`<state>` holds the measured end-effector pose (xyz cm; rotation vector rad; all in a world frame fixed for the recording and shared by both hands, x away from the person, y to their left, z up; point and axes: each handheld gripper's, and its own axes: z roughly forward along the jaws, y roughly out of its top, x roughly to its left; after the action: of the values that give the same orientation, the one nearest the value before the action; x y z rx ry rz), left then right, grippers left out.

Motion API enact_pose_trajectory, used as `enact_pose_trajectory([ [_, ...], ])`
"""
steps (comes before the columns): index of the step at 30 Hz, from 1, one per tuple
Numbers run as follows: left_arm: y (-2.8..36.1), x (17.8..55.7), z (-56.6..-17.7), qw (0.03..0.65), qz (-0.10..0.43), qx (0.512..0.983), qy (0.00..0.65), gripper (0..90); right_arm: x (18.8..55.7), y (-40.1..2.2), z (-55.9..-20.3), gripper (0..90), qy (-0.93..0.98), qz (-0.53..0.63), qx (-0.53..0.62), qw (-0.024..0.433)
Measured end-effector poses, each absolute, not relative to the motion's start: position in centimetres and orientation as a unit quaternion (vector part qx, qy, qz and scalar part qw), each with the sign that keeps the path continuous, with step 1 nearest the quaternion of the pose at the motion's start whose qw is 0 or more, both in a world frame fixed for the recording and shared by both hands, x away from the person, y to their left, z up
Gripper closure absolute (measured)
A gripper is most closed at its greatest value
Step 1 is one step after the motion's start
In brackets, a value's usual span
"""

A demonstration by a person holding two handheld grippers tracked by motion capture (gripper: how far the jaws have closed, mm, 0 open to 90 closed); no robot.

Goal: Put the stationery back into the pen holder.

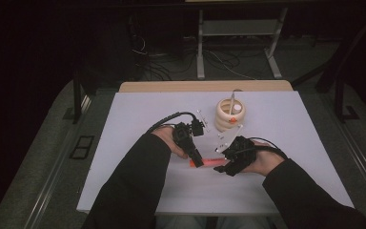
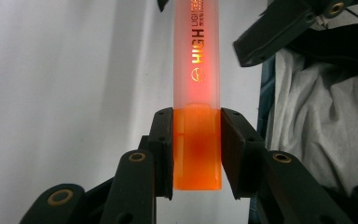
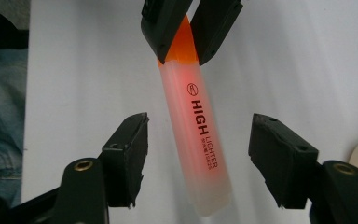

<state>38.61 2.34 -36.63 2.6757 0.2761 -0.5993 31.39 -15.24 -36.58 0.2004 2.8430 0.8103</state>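
Left gripper view: your left hand-held gripper (image 2: 196,154) pinches orange translucent plastic highlighter (image 2: 196,93) at 6 o'clock end. Right hand-held gripper (image 3: 198,161) spread astride frosted cap, untouching. Next: close, pull cap.

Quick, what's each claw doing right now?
Left claw: shut on the orange highlighter.
Right claw: open, either side of the highlighter, not touching.

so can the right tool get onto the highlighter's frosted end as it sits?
Probably yes. The highlighter already lies between the right tool's open, clear pads; the left tool clamps only its orange end.
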Motion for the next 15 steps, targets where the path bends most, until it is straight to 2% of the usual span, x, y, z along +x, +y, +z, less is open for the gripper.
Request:
enact_pose_trajectory([
  [15, 2.33, 38.85, -36.35, 0.197, -0.214, 0.951, 0.105, 66.0, 31.34, -14.26, -37.06, 49.0, 0.962, 0.243, 0.041, 0.119],
])
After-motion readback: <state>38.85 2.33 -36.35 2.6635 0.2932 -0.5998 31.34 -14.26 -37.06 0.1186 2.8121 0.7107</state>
